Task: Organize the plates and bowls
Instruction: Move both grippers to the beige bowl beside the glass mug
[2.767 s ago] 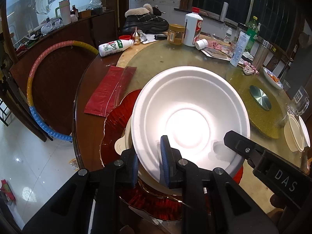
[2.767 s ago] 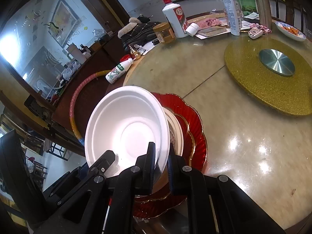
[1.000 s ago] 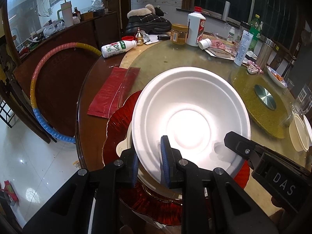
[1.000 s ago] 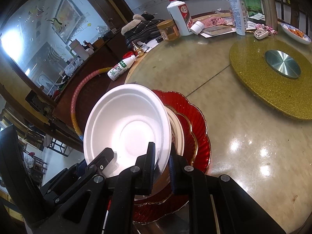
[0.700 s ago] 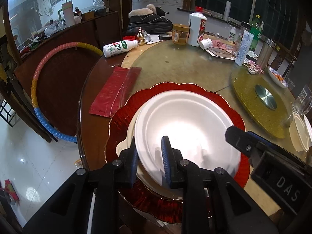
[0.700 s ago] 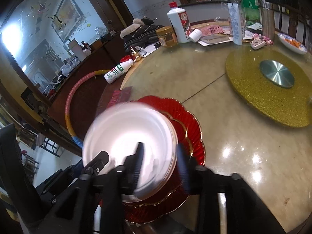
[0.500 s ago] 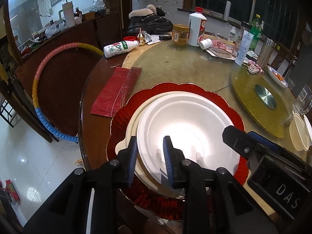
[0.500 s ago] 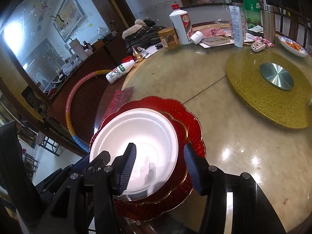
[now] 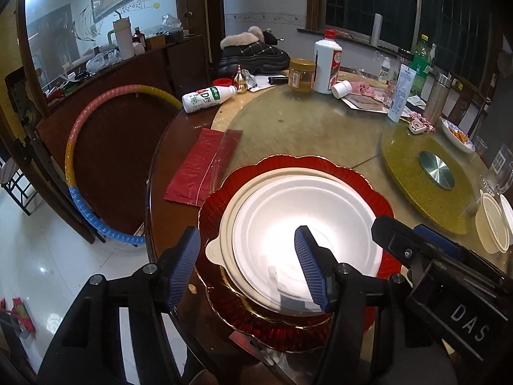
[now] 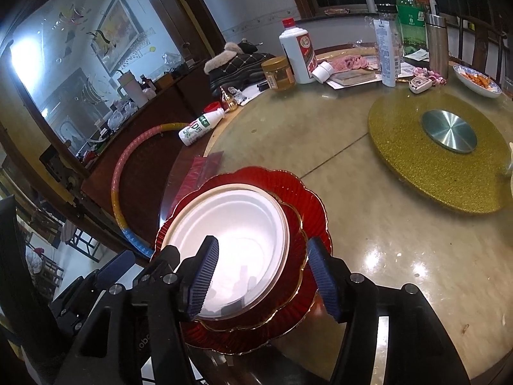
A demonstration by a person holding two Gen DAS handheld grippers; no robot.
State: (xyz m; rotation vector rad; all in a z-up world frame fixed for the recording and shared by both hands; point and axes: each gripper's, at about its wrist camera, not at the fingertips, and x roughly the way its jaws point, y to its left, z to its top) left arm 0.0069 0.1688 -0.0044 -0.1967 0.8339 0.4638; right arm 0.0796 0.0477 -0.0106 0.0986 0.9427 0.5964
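Left wrist view has the left gripper (image 9: 247, 266) spread wide with nothing in it, one finger on each side of the near rim of the white bowl (image 9: 307, 224). That bowl sits nested in a cream plate (image 9: 224, 224), which is on a big red scalloped plate (image 9: 320, 166) at the near edge of the round table (image 9: 304, 128). Right gripper (image 10: 267, 277) is wide too, empty, fingers either side of the bowl's near right rim. More cream bowls (image 9: 492, 224) sit stacked far right, beside the gold turntable (image 9: 426, 176). Red bag (image 9: 198, 166) lies left of the plates.
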